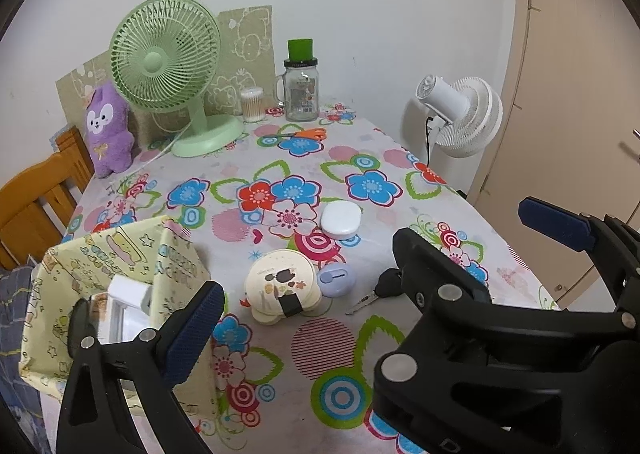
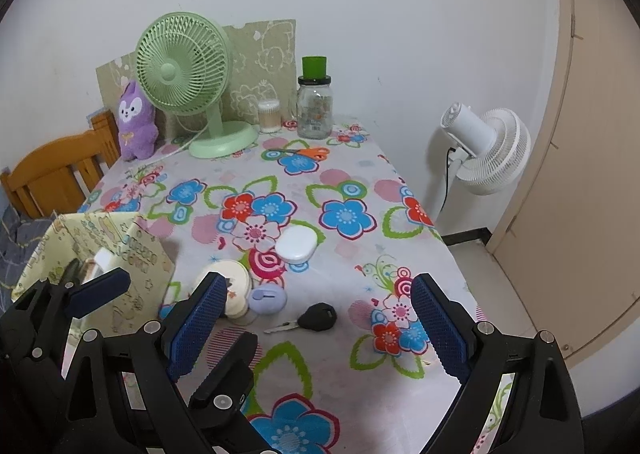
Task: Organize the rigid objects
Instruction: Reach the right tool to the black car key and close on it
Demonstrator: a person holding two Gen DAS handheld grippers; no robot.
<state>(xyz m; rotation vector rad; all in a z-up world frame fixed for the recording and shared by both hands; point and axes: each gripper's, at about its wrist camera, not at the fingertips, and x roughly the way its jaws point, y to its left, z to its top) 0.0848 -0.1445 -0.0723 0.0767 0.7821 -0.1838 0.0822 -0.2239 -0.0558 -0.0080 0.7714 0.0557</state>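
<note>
Table [image 2: 352, 334], covered by a flowered cloth, is carrying the following items.

Far edge: a green desk fan [image 2: 188, 82] is standing left of centre, with a purple plush toy [image 2: 134, 122] sitting to its left, a clear tub of cotton swabs [image 2: 269, 116] to its right, and a glass jar with a green cap [image 2: 315, 102] further right. Orange-handled scissors [image 2: 304, 152] are lying just in front of the jar.

Middle: a white oval case [image 2: 297, 246] is lying flat.

Near: a cream round case [image 1: 282, 286] is touching a small lilac disc [image 1: 337, 280]; a black-headed key [image 2: 310, 320] is lying to the right.

Near left: a yellow printed fabric bin [image 1: 120, 254] is standing at the edge.
</note>
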